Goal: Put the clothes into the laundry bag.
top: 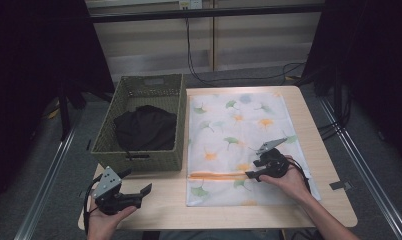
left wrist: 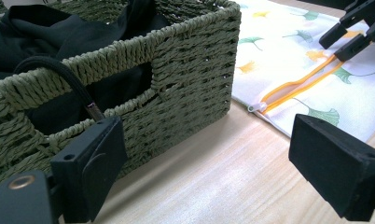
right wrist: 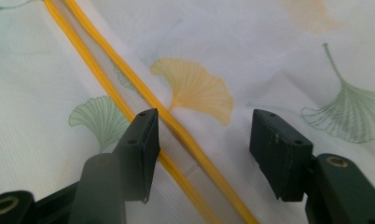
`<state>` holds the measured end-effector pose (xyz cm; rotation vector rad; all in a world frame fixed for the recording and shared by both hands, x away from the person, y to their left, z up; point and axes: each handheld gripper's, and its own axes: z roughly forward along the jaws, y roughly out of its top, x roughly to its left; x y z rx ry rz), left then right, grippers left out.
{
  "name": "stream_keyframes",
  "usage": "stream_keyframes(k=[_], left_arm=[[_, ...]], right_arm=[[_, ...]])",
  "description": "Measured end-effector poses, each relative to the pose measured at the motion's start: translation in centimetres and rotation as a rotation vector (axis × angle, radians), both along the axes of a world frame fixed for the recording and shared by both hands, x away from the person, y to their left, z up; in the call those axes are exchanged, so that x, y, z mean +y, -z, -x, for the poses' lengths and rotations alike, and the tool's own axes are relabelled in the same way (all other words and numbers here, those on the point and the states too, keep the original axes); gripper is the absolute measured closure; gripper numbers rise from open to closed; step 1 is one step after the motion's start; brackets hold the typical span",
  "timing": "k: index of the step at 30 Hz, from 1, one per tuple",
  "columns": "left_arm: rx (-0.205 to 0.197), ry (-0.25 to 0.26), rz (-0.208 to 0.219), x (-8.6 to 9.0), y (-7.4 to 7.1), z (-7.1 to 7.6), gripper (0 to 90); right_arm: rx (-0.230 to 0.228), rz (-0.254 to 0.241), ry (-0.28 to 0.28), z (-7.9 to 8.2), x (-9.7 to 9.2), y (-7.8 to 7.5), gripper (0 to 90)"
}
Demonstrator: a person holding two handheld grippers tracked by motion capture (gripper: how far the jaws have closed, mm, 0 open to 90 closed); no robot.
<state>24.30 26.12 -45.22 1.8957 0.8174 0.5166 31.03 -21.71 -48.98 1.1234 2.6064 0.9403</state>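
Worktop [top: 164,200]: pale wood, carrying a basket at the 10 o'clock side and a printed bag across the centre and right.

Laundry bag [top: 229,130]: white mesh with green and orange ginkgo-leaf print, lay flat on the worktop, its long side running from 12 to 6 o'clock. It sat just beside the basket's right wall.

Zip [top: 216,175]: orange, ran across the bag near its 6 o'clock end. In the right gripper view [right wrist: 129,88] the two orange tapes stood slightly parted along the stretch seen. In the left gripper view the pull tab [left wrist: 256,108] lay at the bag's edge nearest the basket.

Right gripper [top: 259,167]: held in the person's right hand [top: 291,180], over the bag at about 4 o'clock on the worktop, close above the zip line. Jaws stood apart, straddling the zip; the pads pressed on nothing. Whether the tips touched the fabric could not be told.

Left gripper [top: 139,187]: held in the person's left hand [top: 104,217] at the 7 o'clock corner of the worktop, pointed toward 3 o'clock. Jaws stood wide apart with nothing between them, clear of basket and bag.

Basket [top: 139,155]: green woven, rectangular, with a handle slot in the near wall.

Dark cloth [top: 145,127]: black, bundled inside the basket.
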Motion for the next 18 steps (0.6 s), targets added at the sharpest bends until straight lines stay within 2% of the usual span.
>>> stream_keyframes(k=[2,4,8,10,11,12,14,15,18], left_arm=[[-0.002,-0.001,-0.004,0.04,0.0,0.0,10.9],[-0.001,-0.001,-0.003,0.04,0.01,0.01,10.9],[0.0,0.002,-0.006,0.03,0.01,-0.02,10.9],[0.004,0.002,-0.005,-0.07,0.03,0.02,10.8],[0.0,0.004,-0.008,-0.08,0.01,0.03,10.8],[-0.002,0.005,-0.01,-0.08,0.0,0.04,10.8],[-0.004,0.003,-0.021,-0.05,-0.02,0.01,10.8],[0.004,0.004,-0.007,-0.13,0.04,0.01,10.7],[0.007,0.005,-0.002,-0.13,0.05,-0.02,10.7]], right_arm=[[-0.001,0.012,-0.009,0.07,0.18,0.12,42.4],[-0.024,0.026,-0.029,0.08,0.27,0.18,42.9],[-0.024,0.031,-0.022,0.19,0.36,0.17,43.9],[-0.026,0.028,-0.018,0.11,0.3,0.16,47.7],[-0.027,0.032,-0.011,0.12,0.29,0.14,53.8],[-0.052,0.054,-0.013,0.13,0.33,0.15,56.3],[-0.034,0.042,0.001,0.07,0.31,0.1,56.4],[-0.039,0.044,-0.001,0.04,0.3,0.11,57.1],[-0.041,0.052,0.004,0.05,0.42,0.07,58.8]])
